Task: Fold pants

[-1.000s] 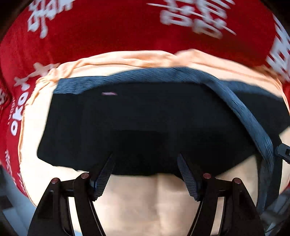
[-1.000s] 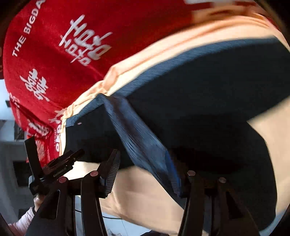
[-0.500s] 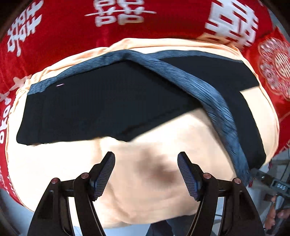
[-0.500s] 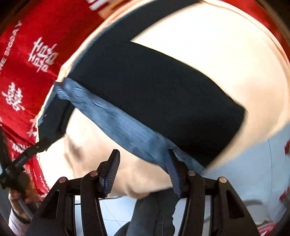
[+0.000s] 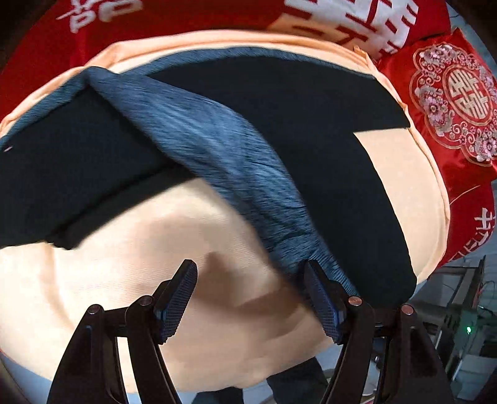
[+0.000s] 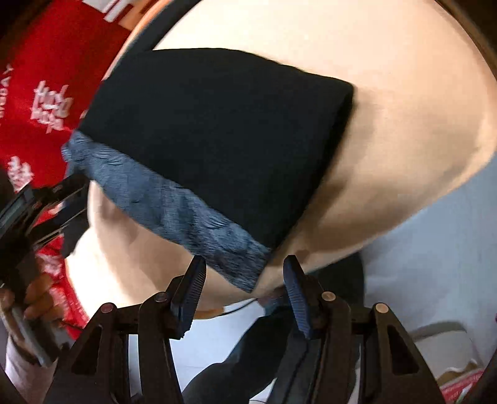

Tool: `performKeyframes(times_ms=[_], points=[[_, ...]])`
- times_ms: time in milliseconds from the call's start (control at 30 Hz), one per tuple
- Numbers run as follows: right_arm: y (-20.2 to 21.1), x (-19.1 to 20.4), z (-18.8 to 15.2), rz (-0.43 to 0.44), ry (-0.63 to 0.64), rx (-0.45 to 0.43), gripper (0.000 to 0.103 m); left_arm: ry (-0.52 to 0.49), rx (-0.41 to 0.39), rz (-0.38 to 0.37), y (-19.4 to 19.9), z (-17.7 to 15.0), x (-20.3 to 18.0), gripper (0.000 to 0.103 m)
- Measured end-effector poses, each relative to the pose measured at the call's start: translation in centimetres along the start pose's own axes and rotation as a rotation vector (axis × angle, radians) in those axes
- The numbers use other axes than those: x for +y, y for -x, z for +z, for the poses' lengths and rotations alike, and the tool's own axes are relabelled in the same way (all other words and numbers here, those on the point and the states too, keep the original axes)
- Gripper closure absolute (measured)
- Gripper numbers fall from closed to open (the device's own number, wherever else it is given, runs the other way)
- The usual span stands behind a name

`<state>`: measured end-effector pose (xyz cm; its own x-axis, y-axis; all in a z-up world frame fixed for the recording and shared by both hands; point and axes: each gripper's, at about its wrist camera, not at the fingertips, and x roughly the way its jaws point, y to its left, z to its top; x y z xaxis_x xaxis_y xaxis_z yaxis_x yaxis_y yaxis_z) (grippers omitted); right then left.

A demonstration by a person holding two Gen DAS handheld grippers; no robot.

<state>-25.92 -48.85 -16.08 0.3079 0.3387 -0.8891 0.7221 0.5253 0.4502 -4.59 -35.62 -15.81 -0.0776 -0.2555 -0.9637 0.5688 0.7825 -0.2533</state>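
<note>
Two claws hang over a pair of dark pants [image 5: 304, 130] spread on a peach sheet [image 5: 155, 248] that covers a rounded surface; I cannot tell what lies beneath it. The pants are black, with a heathered blue-grey band [image 5: 223, 149] running diagonally across them where the fabric is turned over. In the left wrist view the left claw [image 5: 250, 300] points steeply down with its jaws apart; the low end of the blue-grey band lies just beside its right finger [image 5: 323, 307], and whether it touches I cannot tell. Only the peach sheet shows between its fingers. In the right wrist view the right claw [image 6: 243, 290] is likewise released, its jaws spread and gripping nothing, with the corner of the band [image 6: 242, 264] just above the gap. The left claw [image 6: 40, 202] appears there at the left edge, held by a hand [image 6: 31, 298]. Red cloth with white characters [image 5: 186, 15] surrounds the sheet, and a red embroidered cushion [image 5: 456, 102] lies to the right.
</note>
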Motion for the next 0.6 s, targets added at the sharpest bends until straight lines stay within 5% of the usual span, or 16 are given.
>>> performKeyframes(times_ms=[233, 300, 333, 367, 400, 433, 467, 600], points=[[-0.4, -0.7, 0.9, 0.103, 0.014, 0.058, 0.048, 0.023, 0.06, -0.003, -2.4, 0.4, -2.1, 0.031], [-0.2, -1.2, 1.0, 0.109, 0.01, 0.093, 0.061, 0.026, 0.053, -0.001, -2.4, 0.4, -2.5, 0.031], [-0.2, -1.3, 1.1, 0.112, 0.007, 0.115, 0.087, 0.024, 0.052, -0.003, -2.5, 0.5, -2.6, 0.031], [-0.2, -1.3, 1.1, 0.113, 0.008, 0.13, 0.1, 0.024, 0.054, -0.007, -2.5, 0.5, -2.7, 0.036], [0.1, -1.1, 1.1, 0.121, 0.013, 0.133, 0.1, 0.025, 0.055, -0.016, -2.4, 0.6, -2.8, 0.046], [0.6, -0.9, 1.1, 0.137, 0.025, 0.133, 0.1, 0.024, 0.061, -0.034, -2.5, 0.6, -3.0, 0.073], [1.4, -0.4, 1.4, 0.153, 0.044, 0.13, 0.1, 0.025, 0.077, -0.053, -2.6, 0.8, -3.2, 0.084], [5.3, 1.4, 4.1, 0.2, 0.085, 0.071, 0.1, 0.015, 0.056, -0.081, -0.9, 1.6, -4.1, 0.096]])
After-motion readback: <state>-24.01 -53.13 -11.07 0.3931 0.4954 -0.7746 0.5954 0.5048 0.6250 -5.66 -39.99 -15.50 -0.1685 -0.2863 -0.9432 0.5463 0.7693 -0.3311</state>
